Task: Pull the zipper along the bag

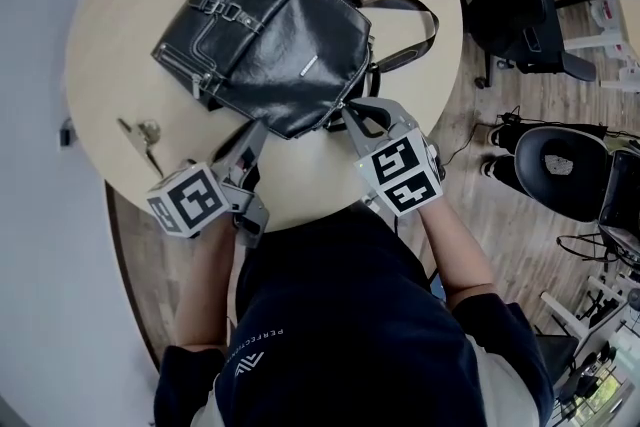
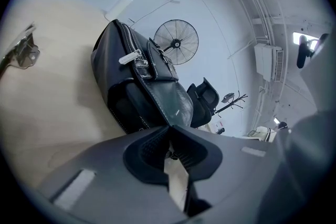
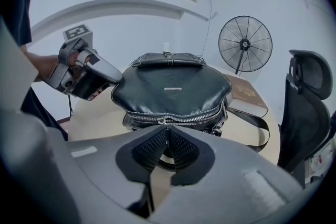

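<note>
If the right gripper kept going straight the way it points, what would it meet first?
The black bag: the right gripper has its tongs closed at the zipper pull on the near edge, apparently pinching it, so contact is immediate.

One camera overhead, two riding low, all sharing the black glossy leather bag point(image 1: 270, 35).
The head camera looks steeply down onto the round pale wooden table point(image 1: 110, 105). The camera on the left tool point(image 1: 257, 128) sits low, pressed close to one bag corner, facing across the table towards a white wall point(image 2: 220, 18); the one on the right tool point(image 1: 348, 109) faces the zipped edge from near and also catches the left tool.
</note>
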A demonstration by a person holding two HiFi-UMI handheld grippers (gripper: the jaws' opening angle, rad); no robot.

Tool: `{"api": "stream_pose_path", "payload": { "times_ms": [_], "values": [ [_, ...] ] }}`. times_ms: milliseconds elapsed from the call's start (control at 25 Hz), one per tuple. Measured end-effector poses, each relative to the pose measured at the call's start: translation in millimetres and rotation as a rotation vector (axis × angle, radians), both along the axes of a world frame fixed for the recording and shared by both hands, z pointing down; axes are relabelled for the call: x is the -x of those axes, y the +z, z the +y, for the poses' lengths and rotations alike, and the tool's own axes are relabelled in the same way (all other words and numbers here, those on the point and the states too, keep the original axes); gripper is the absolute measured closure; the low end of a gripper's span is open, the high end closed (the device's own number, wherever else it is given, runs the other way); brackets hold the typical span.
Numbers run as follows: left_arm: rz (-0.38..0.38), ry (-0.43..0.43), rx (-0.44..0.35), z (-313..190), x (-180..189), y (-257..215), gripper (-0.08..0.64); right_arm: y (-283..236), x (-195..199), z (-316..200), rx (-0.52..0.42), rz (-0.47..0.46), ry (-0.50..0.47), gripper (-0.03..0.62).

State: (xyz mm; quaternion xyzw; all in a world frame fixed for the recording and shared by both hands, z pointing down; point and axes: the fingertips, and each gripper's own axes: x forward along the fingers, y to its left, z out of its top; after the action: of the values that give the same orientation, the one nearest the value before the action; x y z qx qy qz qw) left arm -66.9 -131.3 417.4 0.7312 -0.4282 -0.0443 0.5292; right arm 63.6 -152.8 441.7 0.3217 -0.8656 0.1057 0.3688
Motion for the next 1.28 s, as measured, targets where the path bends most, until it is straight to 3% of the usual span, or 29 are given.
{"api": "stream_pose_path", "payload": {
  "times_ms": [520,720,840,1080,1280],
  "values": [
    [-0.037,0.018,-0.008,0,1,-1,0.489,8,5,6,0.040,0.001,-0.011,0.577],
    [0.017,0.090,-0.023,7,-15,-6,0.425,10,5,6,0.048,-0.011,-0.005,0.577],
    [0.010,0.124,-0.007,12,-23,-5,0.413,10,6,8,0.047,-0.009,-0.005,0.577],
    [0.052,0.124,0.061,15,-29,5,0.429,11,6,8,0.047,-0.011,-0.004,0.577],
    [0.081,0.101,0.073,8,-33,8,0.442,12,6,10,0.046,-0.017,-0.004,0.577]
  ]
}}
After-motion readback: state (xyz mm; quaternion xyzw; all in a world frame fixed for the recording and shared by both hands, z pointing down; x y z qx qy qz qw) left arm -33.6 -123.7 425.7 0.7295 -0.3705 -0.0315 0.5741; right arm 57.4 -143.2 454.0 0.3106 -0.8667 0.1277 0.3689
